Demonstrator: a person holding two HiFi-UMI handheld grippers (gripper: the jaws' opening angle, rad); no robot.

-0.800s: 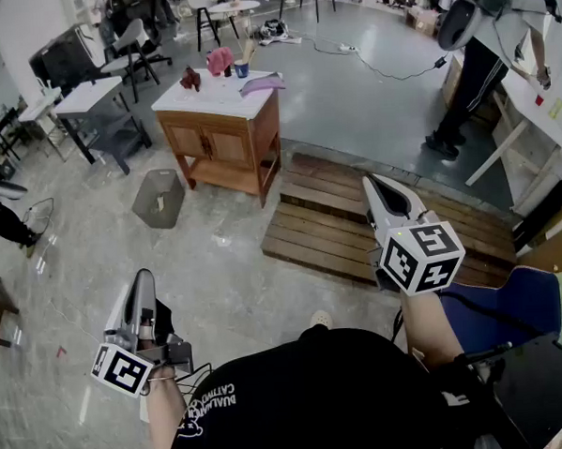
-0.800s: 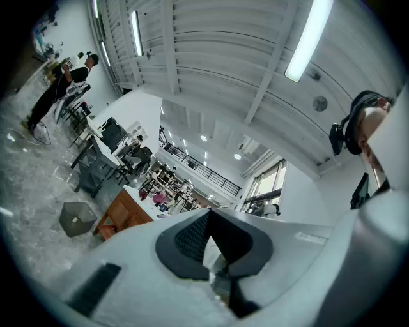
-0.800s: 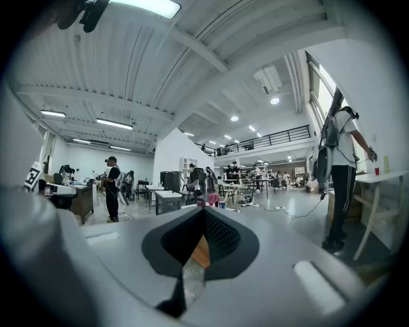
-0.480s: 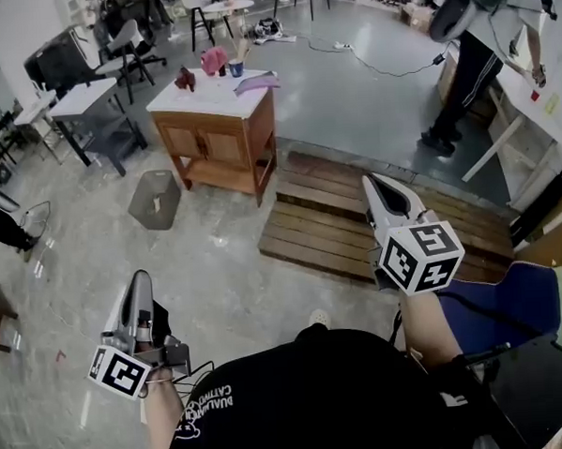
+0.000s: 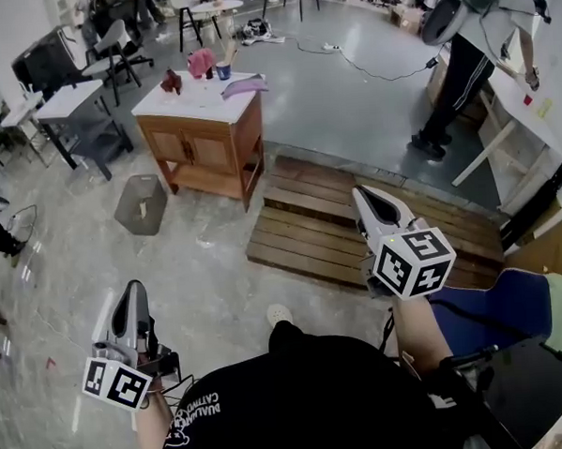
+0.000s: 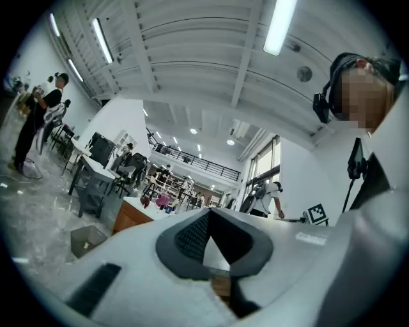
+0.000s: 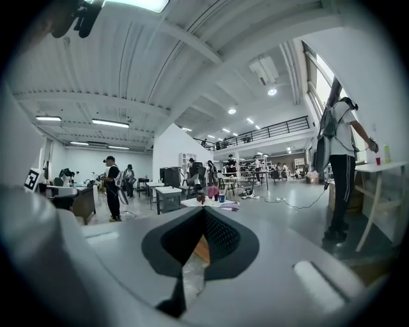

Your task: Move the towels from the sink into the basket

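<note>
Cabinet [image 5: 202,143] w/ white sink top stands far left, well apart from both grippers. Pallet [image 5: 356,229] lies on the floor right of it, just beyond the right gripper. Basket [image 5: 139,206], grey, sits on the floor just left of the cabinet, on its near side.

Towels are all on the top, none in the basket: pink towel [image 5: 198,62] at the far end, dark red towel [image 5: 170,81] by the left edge, lilac towel [image 5: 241,84] at the right edge. Can't tell if any lies in a basin.

Left gripper [image 5: 131,292], near left: jaws together, nothing held. Right gripper [image 5: 365,198], near right: jaws also closed & empty.

Judgement: towels lie ahead & left of both. Left gripper is nearer the basket & cabinet, but neither can reach, so a walk-up comes first.
</note>
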